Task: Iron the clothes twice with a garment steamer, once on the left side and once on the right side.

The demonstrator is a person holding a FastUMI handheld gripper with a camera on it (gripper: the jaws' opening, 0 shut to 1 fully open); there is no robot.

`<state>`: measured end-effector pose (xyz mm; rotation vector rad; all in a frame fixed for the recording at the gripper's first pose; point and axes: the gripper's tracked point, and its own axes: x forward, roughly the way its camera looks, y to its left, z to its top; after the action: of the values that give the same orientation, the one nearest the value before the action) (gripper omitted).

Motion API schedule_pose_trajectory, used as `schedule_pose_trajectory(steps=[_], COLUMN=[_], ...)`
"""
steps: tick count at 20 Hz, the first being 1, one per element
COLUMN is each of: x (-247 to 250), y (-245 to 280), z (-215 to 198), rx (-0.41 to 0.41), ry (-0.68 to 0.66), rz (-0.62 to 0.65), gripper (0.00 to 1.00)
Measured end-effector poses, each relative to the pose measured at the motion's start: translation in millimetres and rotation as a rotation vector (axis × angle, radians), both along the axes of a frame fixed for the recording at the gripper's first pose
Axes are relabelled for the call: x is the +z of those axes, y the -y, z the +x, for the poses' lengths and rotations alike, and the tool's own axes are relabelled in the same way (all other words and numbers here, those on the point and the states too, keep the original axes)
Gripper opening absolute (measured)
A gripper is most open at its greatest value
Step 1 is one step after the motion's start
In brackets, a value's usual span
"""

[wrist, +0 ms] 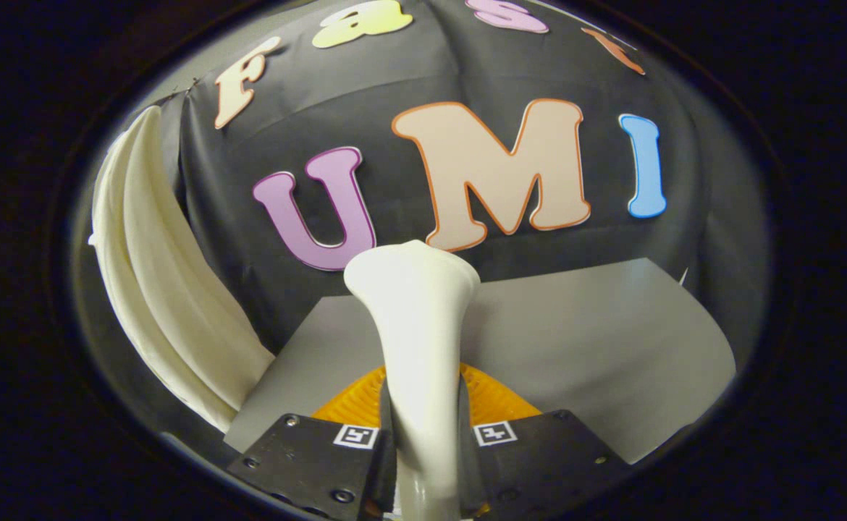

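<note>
A cream-white garment steamer (418, 325) stands upright between my two fingers, its handle narrow at the bottom and its head flaring wide at the top. My gripper (423, 441) is shut on the steamer's handle, both fingers pressing its sides. Below the handle sits the steamer's orange base (492, 399), resting on a grey table (597, 347). A cream-white garment (163, 289) hangs in folds to the left, beyond the fingers and off the table's left corner. The steamer's head points up and is apart from the garment.
The black booth cloth (423, 94) closes off the back, just behind the table's far edge. The grey tabletop stretches to the right of the steamer.
</note>
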<state>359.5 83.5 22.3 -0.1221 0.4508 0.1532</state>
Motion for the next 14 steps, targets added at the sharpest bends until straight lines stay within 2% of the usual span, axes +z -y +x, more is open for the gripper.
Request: schedule_pose_trajectory(steps=[3, 7, 14], x=[-3.2, 5.1, 39.1], y=[2.7, 6.2, -9.2], z=[-18.5, -55.7, -112.9], rx=[0.02, 0.022, -0.029], ry=[0.058, 0.175, 0.346], rz=[-0.024, 0.031, 0.017], gripper=[0.33, 0.33, 0.32])
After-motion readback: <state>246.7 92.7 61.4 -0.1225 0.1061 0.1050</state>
